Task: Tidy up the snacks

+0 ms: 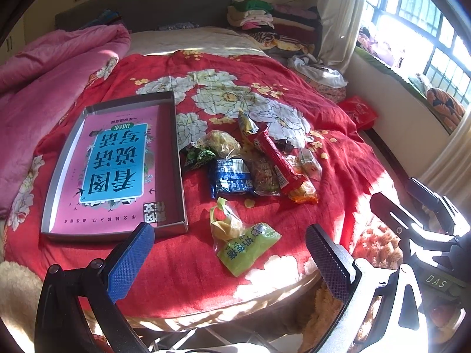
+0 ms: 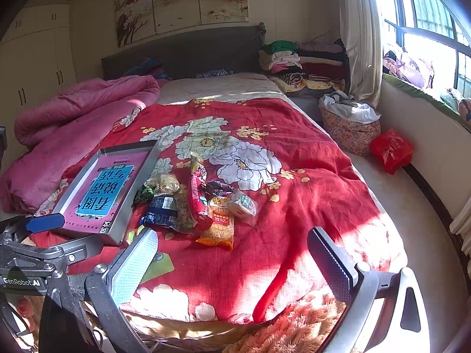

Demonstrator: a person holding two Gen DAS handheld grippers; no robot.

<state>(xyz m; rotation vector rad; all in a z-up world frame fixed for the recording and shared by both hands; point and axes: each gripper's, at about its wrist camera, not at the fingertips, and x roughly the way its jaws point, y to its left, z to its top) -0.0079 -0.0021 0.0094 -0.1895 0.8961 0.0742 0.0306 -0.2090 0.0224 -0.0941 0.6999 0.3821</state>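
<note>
A pile of snack packets lies on the red floral bedspread, to the right of a shallow grey tray with a pink book cover inside. A green packet and a yellow bag lie apart, nearer me. My left gripper is open and empty, hovering above the bed's near edge by the green packet. My right gripper is open and empty, just short of the pile. The tray shows at left in the right wrist view.
A pink quilt is bunched on the bed's left. Folded clothes are stacked at the headboard's right. A red plastic bag and a floral bag sit by the window wall. A fuzzy orange rug lies below the bed edge.
</note>
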